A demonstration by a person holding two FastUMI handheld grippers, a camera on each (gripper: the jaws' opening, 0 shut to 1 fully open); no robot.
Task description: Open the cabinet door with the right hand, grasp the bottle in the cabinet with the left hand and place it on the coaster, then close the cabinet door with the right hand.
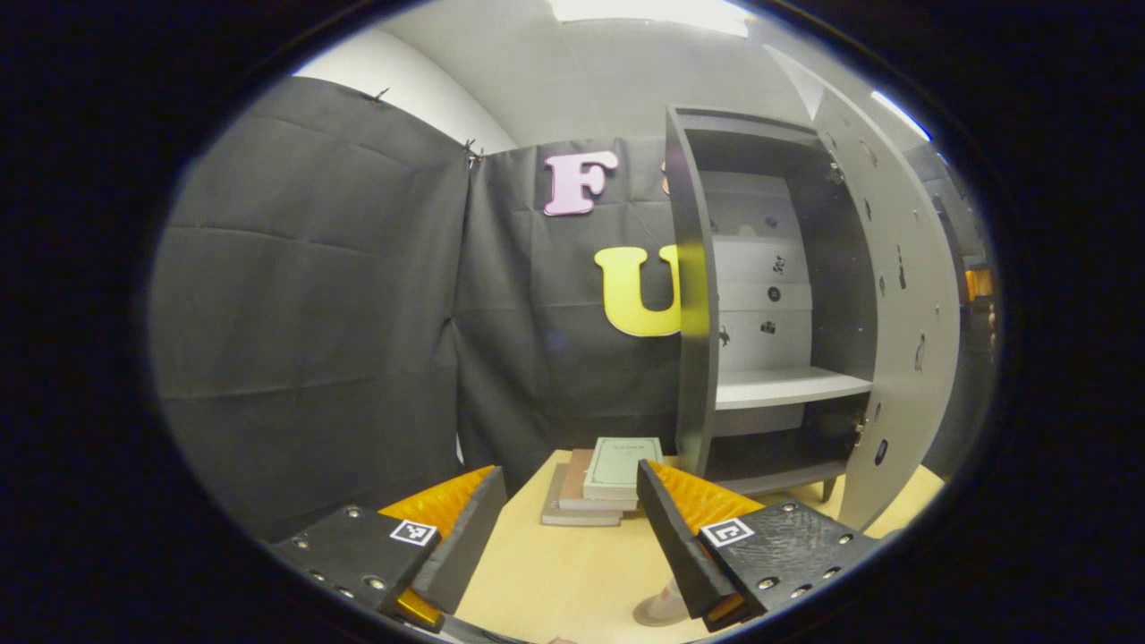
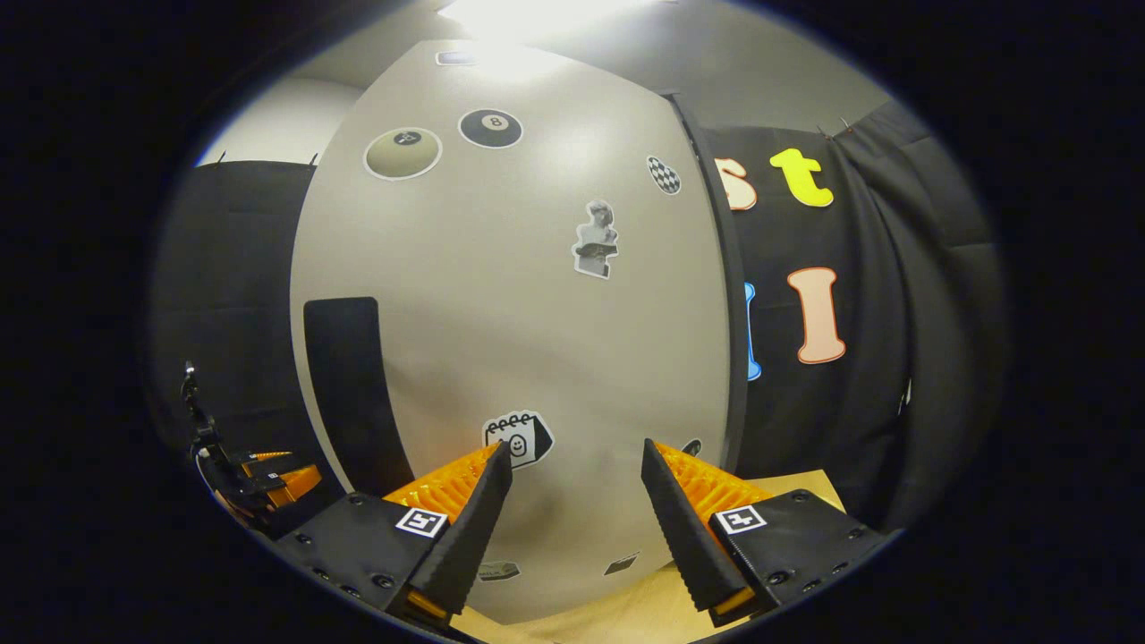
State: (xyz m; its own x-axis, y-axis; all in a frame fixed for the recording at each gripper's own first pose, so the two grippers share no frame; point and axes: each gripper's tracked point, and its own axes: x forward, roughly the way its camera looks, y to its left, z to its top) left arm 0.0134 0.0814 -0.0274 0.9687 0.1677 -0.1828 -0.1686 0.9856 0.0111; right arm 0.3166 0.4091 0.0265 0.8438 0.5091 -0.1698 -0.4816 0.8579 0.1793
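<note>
Cabinet door stands swung wide, so the shelves show bare; can't spot the bottle or coaster for certain. Your left hand-held gripper hangs spread w/ nothing in it over the counter, near the books. Right hand-held gripper is spread too, empty, facing the door's outer face, prob to push it shut; room is free on that side

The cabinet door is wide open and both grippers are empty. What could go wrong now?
1. The door stands right in front of the open right gripper. A hard push could slam it or rock the cabinet.
2. The shelves look bare, and something small sits on the table by the open left gripper. If that is the bottle, a careless left move might knock it.
</note>
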